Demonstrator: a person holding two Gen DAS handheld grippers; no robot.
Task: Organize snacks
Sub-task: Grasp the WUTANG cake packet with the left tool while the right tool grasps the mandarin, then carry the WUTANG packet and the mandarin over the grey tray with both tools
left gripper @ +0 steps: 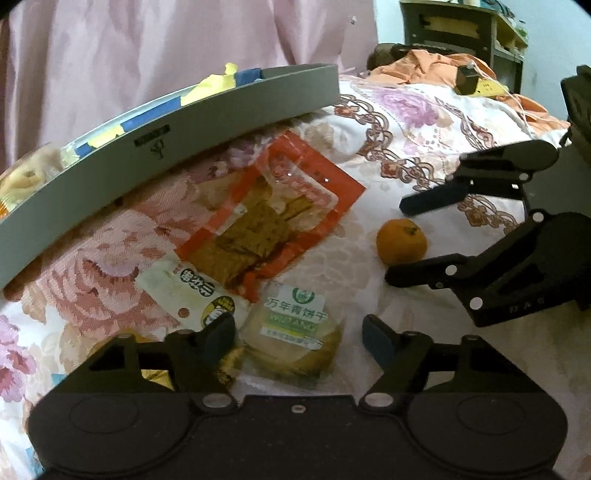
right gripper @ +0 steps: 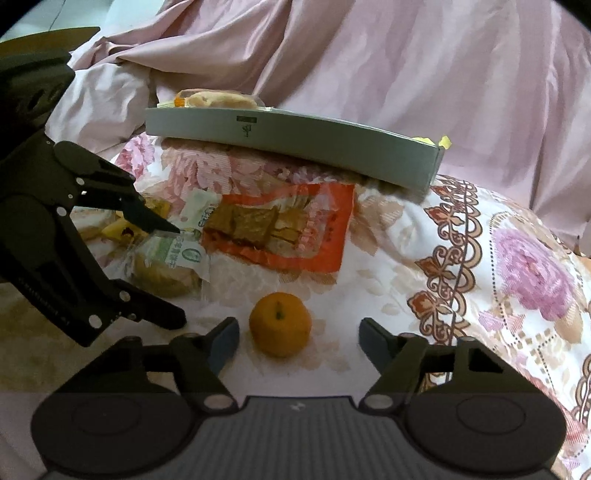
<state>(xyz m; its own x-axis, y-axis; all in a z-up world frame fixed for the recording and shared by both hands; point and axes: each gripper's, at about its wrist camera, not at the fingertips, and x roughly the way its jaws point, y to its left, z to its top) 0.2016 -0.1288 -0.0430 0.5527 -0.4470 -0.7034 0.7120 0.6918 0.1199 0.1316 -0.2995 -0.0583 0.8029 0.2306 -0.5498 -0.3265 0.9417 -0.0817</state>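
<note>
Snacks lie on a floral bedspread. A green-labelled biscuit pack (left gripper: 297,345) sits between the open jaws of my left gripper (left gripper: 298,336); it also shows in the right wrist view (right gripper: 168,264). A mandarin (right gripper: 280,324) lies between the open jaws of my right gripper (right gripper: 298,338), and shows in the left wrist view (left gripper: 401,240). An orange-red tofu packet (left gripper: 269,218) lies in the middle, also in the right wrist view (right gripper: 280,225). A white snack pack (left gripper: 192,291) lies beside it. A grey tray (left gripper: 110,166) behind holds several snacks; it also shows in the right wrist view (right gripper: 295,142).
Pink bedding (right gripper: 406,66) is bunched behind the tray. An orange cloth (left gripper: 436,62) and a wooden shelf (left gripper: 461,29) are at the far right. Yellow wrapped snacks (right gripper: 122,229) lie at the left under my left gripper (right gripper: 179,275).
</note>
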